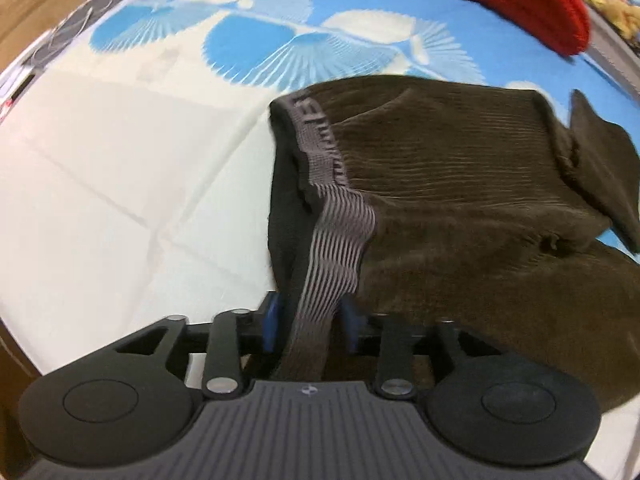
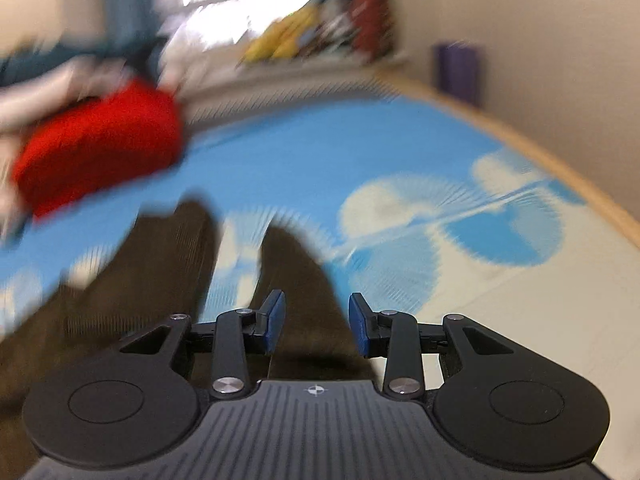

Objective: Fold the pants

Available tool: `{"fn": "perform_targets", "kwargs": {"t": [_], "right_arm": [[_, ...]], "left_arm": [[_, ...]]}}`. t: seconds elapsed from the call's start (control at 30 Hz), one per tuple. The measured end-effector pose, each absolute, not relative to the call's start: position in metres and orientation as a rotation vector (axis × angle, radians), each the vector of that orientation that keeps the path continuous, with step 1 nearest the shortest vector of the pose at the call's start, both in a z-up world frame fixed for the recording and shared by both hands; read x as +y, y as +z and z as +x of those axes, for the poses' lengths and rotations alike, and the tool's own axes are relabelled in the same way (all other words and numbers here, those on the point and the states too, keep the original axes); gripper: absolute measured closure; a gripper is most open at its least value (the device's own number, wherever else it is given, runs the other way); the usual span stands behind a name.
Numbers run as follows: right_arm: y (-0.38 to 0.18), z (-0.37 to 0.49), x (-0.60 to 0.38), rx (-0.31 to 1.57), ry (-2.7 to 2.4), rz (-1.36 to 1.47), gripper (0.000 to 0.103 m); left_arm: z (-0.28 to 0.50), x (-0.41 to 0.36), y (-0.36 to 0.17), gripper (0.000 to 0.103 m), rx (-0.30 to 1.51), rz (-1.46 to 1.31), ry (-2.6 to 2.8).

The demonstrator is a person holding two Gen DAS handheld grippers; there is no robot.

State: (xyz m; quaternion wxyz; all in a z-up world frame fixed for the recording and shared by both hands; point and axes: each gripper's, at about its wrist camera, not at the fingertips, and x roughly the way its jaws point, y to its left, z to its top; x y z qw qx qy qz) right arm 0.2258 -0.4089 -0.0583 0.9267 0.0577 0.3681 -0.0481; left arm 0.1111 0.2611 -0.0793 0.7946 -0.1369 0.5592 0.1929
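In the left wrist view, bare white sheet fills the left side of the bed (image 1: 100, 168), and the brown corduroy pants (image 1: 460, 184) lie from the centre out to the right, over the blue fan print. Their grey striped waistband (image 1: 340, 236) runs down into the left gripper (image 1: 308, 326), whose blue pads stand partly apart with the band between them; whether they actually press it cannot be told. If that hold is loose, the band could slide out when it is lifted, and the top layer would fall back rumpled. Further right a folded-over corner sticks up near the edge, and a red cloth (image 1: 520, 0) lies beyond, well apart. The long axis runs from the waist at the left gripper away toward the right. In the blurred right wrist view, the two legs point away, splayed with blue sheet between them. The right gripper (image 2: 316, 328) is spread, over the nearer leg, with nothing pinched. Closing now could catch only one leg and skew the fold.
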Motion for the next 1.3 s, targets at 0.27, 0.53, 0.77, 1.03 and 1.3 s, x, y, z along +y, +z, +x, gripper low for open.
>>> {"fn": "perform_targets", "kwargs": {"t": [0.27,0.53,0.77,1.03,1.3], "right_arm": [[-0.127,0.277,-0.364,0.842,0.012,-0.266,0.024],[-0.168,0.303,-0.339,0.879,0.101,-0.451,0.029],[-0.146,0.311,-0.374,0.85,0.0,-0.234,0.089],[-0.067,0.233,-0.506,0.676,-0.39,0.27,0.097],[-0.106,0.111,-0.604,0.909,-0.6,0.595,0.097]], "left_arm": [[0.12,0.261,-0.1,0.028,1.299,-0.305,0.379],[0.132,0.269,-0.117,0.028,1.353,-0.318,0.378],[0.134,0.268,-0.12,0.048,1.359,-0.254,0.366],[0.123,0.261,-0.105,0.09,1.294,-0.153,0.346],[0.107,0.261,-0.084,0.093,1.228,-0.13,0.335]]}}
